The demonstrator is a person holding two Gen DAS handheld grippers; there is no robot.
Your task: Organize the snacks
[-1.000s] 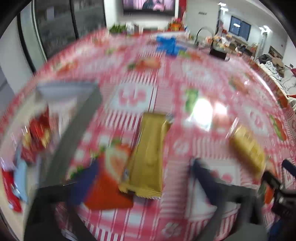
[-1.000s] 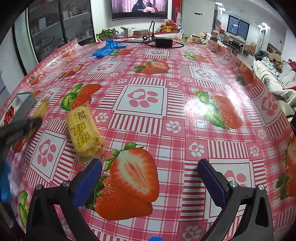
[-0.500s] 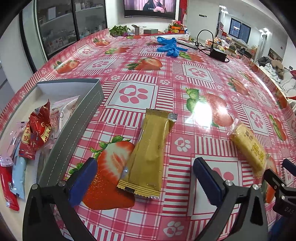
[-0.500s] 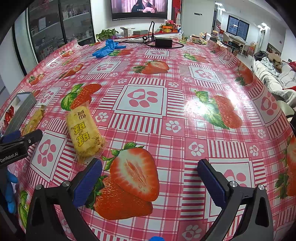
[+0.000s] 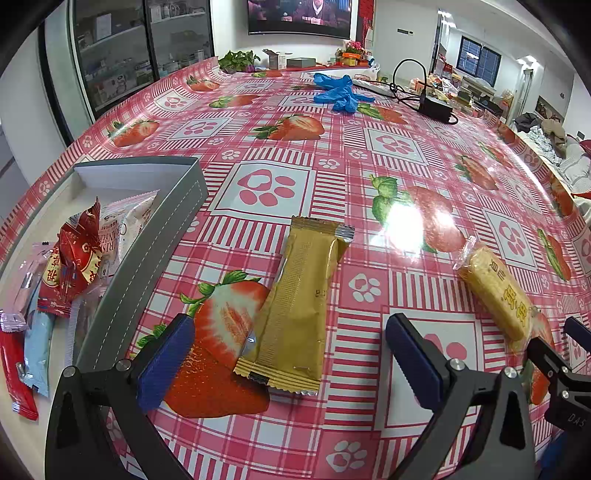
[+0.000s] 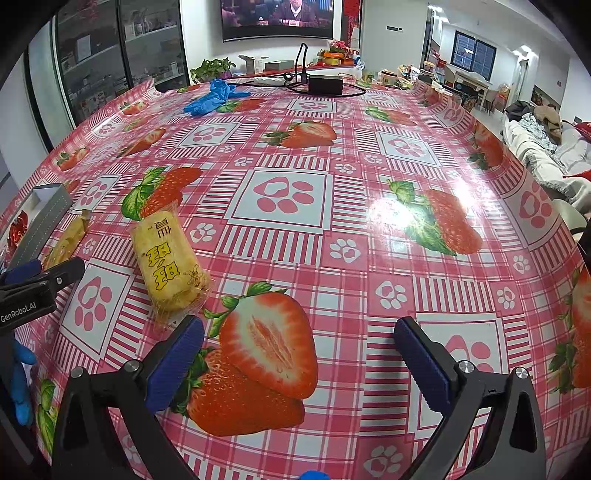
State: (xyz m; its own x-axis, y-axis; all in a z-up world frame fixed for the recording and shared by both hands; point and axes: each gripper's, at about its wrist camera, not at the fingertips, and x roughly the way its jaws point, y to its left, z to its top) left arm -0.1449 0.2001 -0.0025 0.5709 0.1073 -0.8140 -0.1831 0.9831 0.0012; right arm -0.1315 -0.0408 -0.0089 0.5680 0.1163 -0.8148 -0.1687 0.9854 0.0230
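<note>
The left gripper (image 5: 290, 360) is held low over the tablecloth (image 5: 369, 184) with its blue-padded fingers (image 5: 164, 363) spread wide and nothing between them. The near end of a gold wrapper (image 5: 301, 310) lies flat on the cloth in the gap between the fingers, untouched by either pad, and stretches away from the camera. To its left a gray tray (image 5: 147, 254) is seen, its long wall running beside the wrapper but apart from it. Several snacks are piled inside: a red packet (image 5: 75, 256), a white packet (image 5: 125, 225) behind it, and a light blue packet (image 5: 38, 345) nearer the camera. To the right of the gold wrapper, well apart from it, a yellow cake (image 5: 496, 290) in clear film rests on the cloth.

The right gripper (image 6: 297, 360) is likewise held wide and empty above a printed strawberry. The yellow cake (image 6: 168, 264) is seen just beyond its left finger (image 6: 173, 363), not touched. At the far left edge of this view, the tip of the left gripper (image 6: 40, 280) and a corner of the tray (image 6: 46, 218) are visible.

Farther back on the cloth, blue gloves (image 5: 338, 94) and a black power adapter (image 5: 436, 107) with its cable are seen, and a television (image 6: 277, 16) hangs on the rear wall.
</note>
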